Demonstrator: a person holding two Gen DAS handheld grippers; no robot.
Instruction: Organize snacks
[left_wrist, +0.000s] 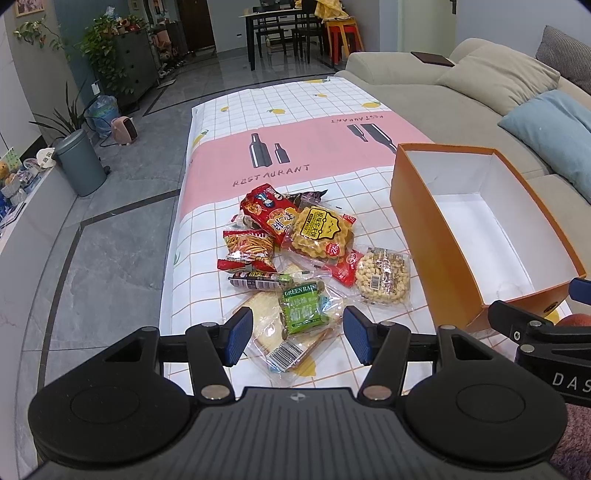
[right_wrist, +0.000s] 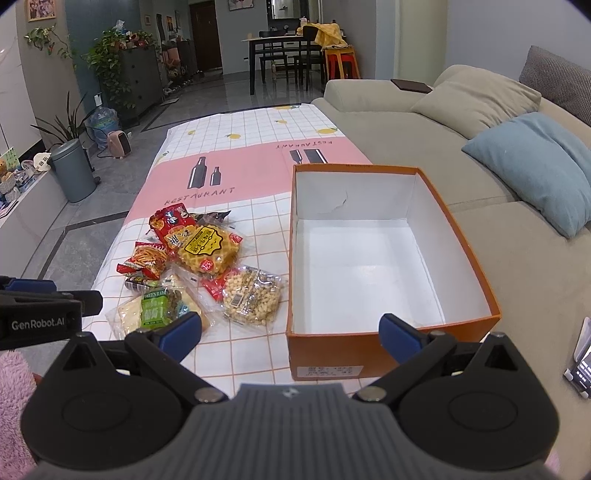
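A heap of snack packets lies on the checked tablecloth (left_wrist: 332, 103): a green raisin bag (left_wrist: 301, 308), a waffle pack (left_wrist: 319, 232), a puffed-corn pack (left_wrist: 384, 277), red packets (left_wrist: 264, 212) and a clear bread bag (left_wrist: 269, 321). An empty orange box (right_wrist: 373, 354) with a white inside stands to their right. My left gripper (left_wrist: 299, 338) hovers open just in front of the raisin bag, nothing between its blue pads. My right gripper (right_wrist: 290, 334) is open too, above the box's near left corner. In the right wrist view the raisin bag (right_wrist: 157, 308) lies left of the gripper.
A beige sofa (right_wrist: 406, 122) with a blue cushion (right_wrist: 532, 162) runs along the table's right side. A phone (right_wrist: 581, 365) sits at the far right. A grey bin (left_wrist: 79, 162), plants and a dining table (left_wrist: 280, 22) stand across the tiled floor.
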